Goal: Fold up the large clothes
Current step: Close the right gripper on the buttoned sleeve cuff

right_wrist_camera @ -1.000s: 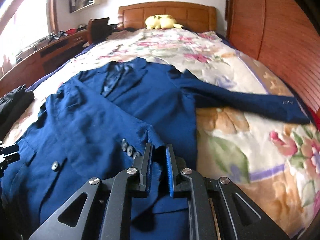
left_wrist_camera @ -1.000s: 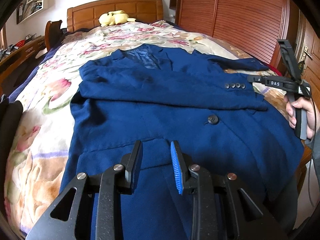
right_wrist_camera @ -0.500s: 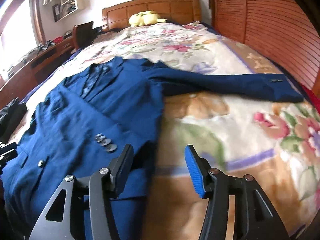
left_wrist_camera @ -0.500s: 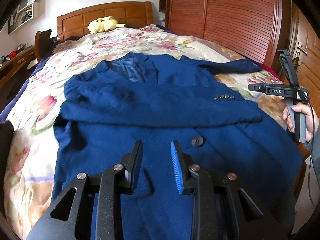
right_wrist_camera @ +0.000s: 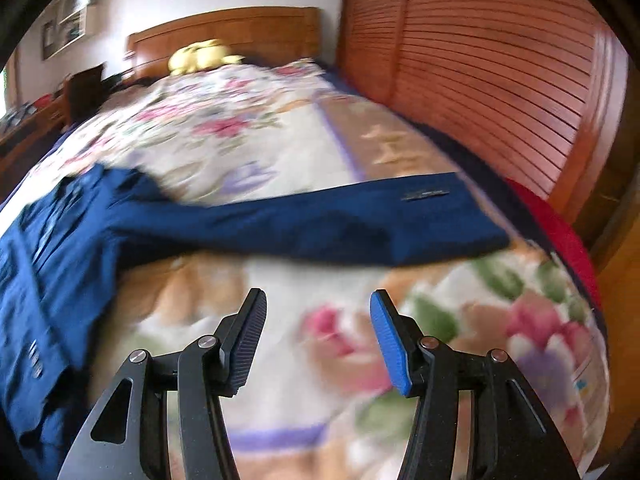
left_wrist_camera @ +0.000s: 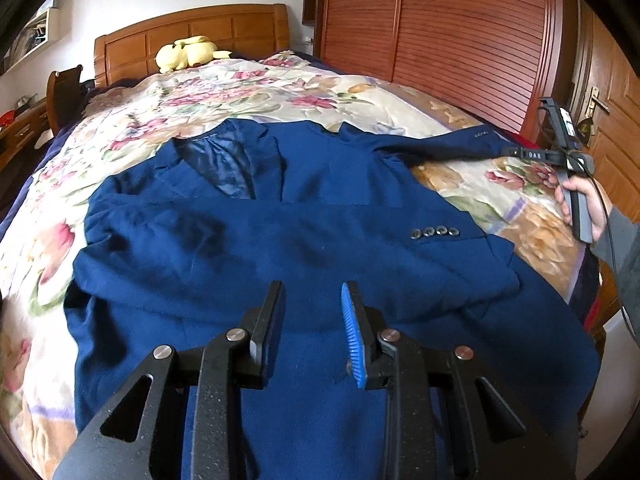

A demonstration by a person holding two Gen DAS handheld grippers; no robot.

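A navy blue suit jacket (left_wrist_camera: pixel 288 248) lies front up on the flowered bedspread (left_wrist_camera: pixel 224 92). One sleeve is folded across its chest, with several cuff buttons (left_wrist_camera: pixel 434 232) showing. The other sleeve (right_wrist_camera: pixel 320 224) stretches straight out to the right over the bedspread (right_wrist_camera: pixel 320 360). My left gripper (left_wrist_camera: pixel 312 300) is open and empty, just above the jacket's lower part. My right gripper (right_wrist_camera: pixel 318 308) is open and empty above bare bedspread, just short of the outstretched sleeve; it also shows in the left wrist view (left_wrist_camera: pixel 560 152) at the far right. The right wrist view is blurred.
A wooden headboard (left_wrist_camera: pixel 192 36) with a yellow plush toy (left_wrist_camera: pixel 188 52) stands at the far end of the bed. A slatted wooden wardrobe (left_wrist_camera: pixel 460 40) runs along the right side. A chair (left_wrist_camera: pixel 64 92) and a desk stand at the left. A door (left_wrist_camera: pixel 612 120) is at the right.
My right gripper let go of the folded sleeve's cuff, opened, and swung right toward the outstretched sleeve. My left gripper stayed open and shifted up along the jacket.
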